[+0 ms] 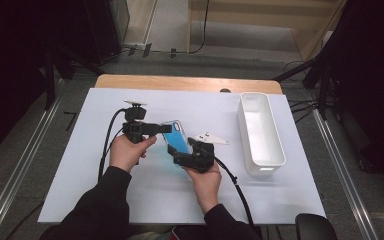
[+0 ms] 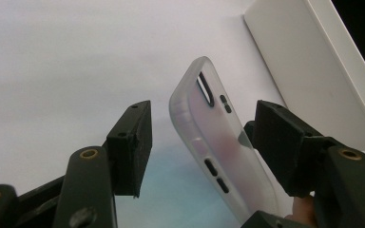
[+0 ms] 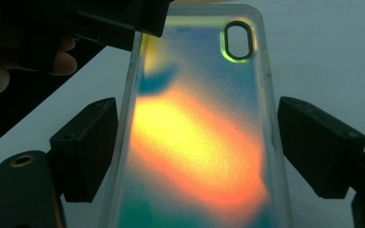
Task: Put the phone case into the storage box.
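Note:
A translucent iridescent phone case point(image 1: 177, 136) is held tilted above the white table sheet point(image 1: 90, 190) at mid-table. My right gripper point(image 1: 186, 151) is shut on it across its width, both jaws pressed against the long edges of the case point(image 3: 195, 142). My left gripper point(image 1: 166, 128) comes in from the left and stands open around the camera-cutout end of the case point(image 2: 204, 137), which I see edge-on. There is a clear gap to its left jaw, and the case lies close to its right jaw. Each gripper is held by one of the person's hands.
A long white bin point(image 1: 281, 145) stands on the right side of the sheet, and its wall point(image 2: 313, 61) shows beyond the case. Cables trail from both grippers toward the near edge. The wooden table edge point(image 1: 180, 82) runs along the back.

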A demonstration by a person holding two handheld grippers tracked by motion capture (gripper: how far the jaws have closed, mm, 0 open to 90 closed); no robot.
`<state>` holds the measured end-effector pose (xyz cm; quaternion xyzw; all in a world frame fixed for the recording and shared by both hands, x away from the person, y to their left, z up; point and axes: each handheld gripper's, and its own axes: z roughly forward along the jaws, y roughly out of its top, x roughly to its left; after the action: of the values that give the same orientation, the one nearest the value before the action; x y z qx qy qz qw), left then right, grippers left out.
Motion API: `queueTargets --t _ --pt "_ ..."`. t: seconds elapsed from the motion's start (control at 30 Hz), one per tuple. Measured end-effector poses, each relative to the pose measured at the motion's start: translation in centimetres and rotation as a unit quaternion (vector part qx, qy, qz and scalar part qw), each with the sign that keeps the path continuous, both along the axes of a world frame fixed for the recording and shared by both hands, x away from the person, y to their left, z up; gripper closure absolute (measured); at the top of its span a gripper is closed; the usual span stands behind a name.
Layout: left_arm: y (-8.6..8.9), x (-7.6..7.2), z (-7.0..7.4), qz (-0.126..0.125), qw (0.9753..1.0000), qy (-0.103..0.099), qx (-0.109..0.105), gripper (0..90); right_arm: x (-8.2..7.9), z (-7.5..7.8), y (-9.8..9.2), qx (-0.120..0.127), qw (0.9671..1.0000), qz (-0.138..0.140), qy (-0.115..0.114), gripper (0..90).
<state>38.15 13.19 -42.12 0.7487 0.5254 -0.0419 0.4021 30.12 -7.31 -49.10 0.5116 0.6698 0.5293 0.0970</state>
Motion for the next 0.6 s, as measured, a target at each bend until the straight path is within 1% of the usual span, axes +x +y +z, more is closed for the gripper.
queueTargets --t 0.07,0.13,0.27,0.37,0.43,0.5,0.53,0.6 --pt "-0.08 -0.08 -0.06 0.008 1.0000 -0.002 -0.004 40.6 -0.03 0.00 0.05 0.001 1.0000 0.000 0.001 15.2" --pt "-0.05 -0.13 -0.19 0.015 0.9998 -0.002 -0.014 43.1 -0.08 0.01 0.10 0.004 1.0000 -0.001 0.000 15.2" --pt "0.20 -0.23 -0.37 0.023 0.9995 -0.008 -0.019 49.1 -0.17 0.06 0.13 0.007 1.0000 -0.005 -0.002 15.2" --pt "0.23 -0.29 -0.55 0.031 0.9989 -0.003 -0.034 54.2 -0.19 0.09 0.18 0.009 0.9999 -0.007 -0.006 15.2" --pt "0.25 -0.31 -0.69 0.030 0.9989 0.003 -0.037 58.0 -0.21 0.12 0.27 0.011 0.9999 -0.007 -0.007 15.2" --pt "0.24 -0.34 -0.84 0.033 0.9984 0.001 -0.046 59.4 -0.23 0.13 0.35 0.011 0.9998 -0.007 -0.011 15.2" --pt "0.25 -0.34 -0.82 0.031 0.9986 0.006 -0.041 59.8 -0.26 0.14 0.40 0.011 0.9998 -0.009 -0.013 15.2" --pt "0.27 -0.40 -0.90 0.035 0.9983 0.002 -0.046 63.3 -0.28 0.15 0.45 0.013 0.9998 -0.009 -0.013 15.2"
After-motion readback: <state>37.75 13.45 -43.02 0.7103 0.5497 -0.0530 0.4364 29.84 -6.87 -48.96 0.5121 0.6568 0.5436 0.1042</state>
